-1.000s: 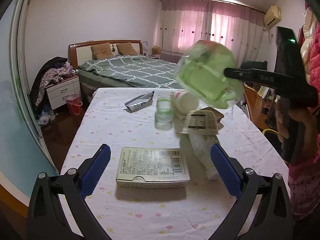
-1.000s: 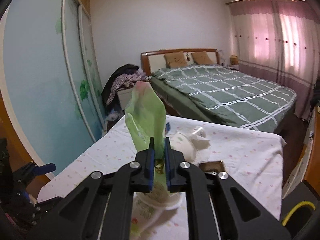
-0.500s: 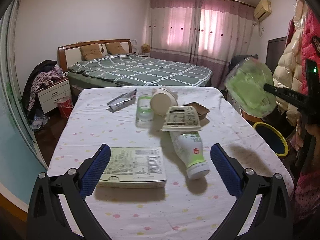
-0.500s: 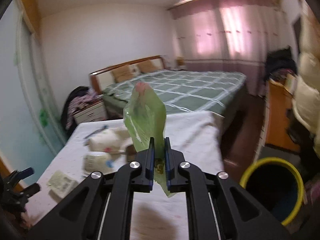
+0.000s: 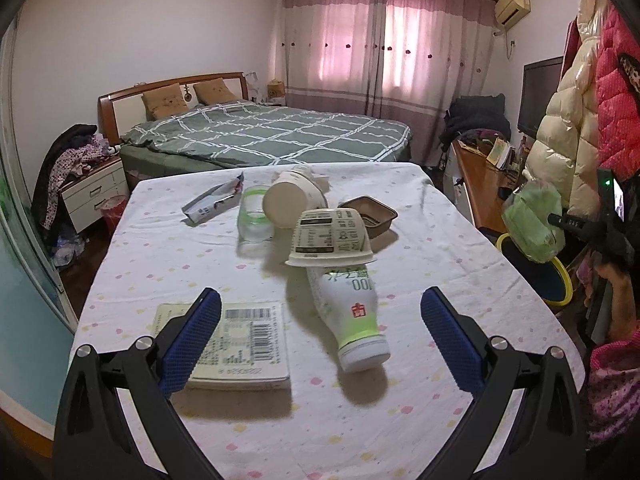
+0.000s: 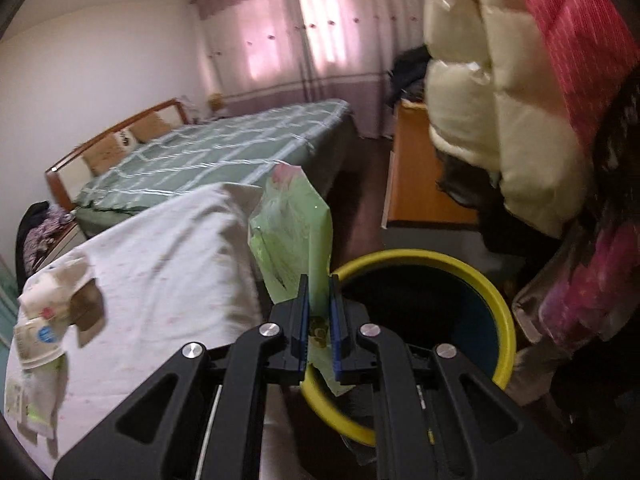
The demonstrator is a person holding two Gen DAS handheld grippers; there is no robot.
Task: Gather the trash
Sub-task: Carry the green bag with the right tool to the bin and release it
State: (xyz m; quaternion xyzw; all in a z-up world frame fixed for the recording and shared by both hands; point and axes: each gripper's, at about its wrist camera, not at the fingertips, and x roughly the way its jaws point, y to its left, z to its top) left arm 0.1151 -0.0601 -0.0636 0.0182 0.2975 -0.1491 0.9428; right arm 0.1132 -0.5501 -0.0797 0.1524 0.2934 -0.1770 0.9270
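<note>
My right gripper (image 6: 318, 304) is shut on a green plastic snack bag (image 6: 294, 236) and holds it over the near rim of a yellow-rimmed bin (image 6: 506, 320) beside the table. The bag (image 5: 534, 222) and bin (image 5: 558, 276) also show at the right of the left wrist view. My left gripper (image 5: 320, 320) is open and empty, above the table (image 5: 440, 248). Between and beyond its fingers lie a flat printed box (image 5: 240, 344), a white-and-green bottle (image 5: 352, 312), an upturned paper bowl (image 5: 330, 238), a clear cup (image 5: 254, 216), a paper cup (image 5: 292, 200), a brown tray (image 5: 370, 216) and a silver wrapper (image 5: 212, 204).
A bed (image 5: 272, 132) stands beyond the table, a nightstand (image 5: 92, 192) with clothes at the left. Puffy coats (image 6: 500, 100) hang above the bin. A wooden desk (image 5: 484, 184) is at the right.
My right gripper has swung the green bag from above the table out to the right and down over the bin. My left gripper stayed open over the table.
</note>
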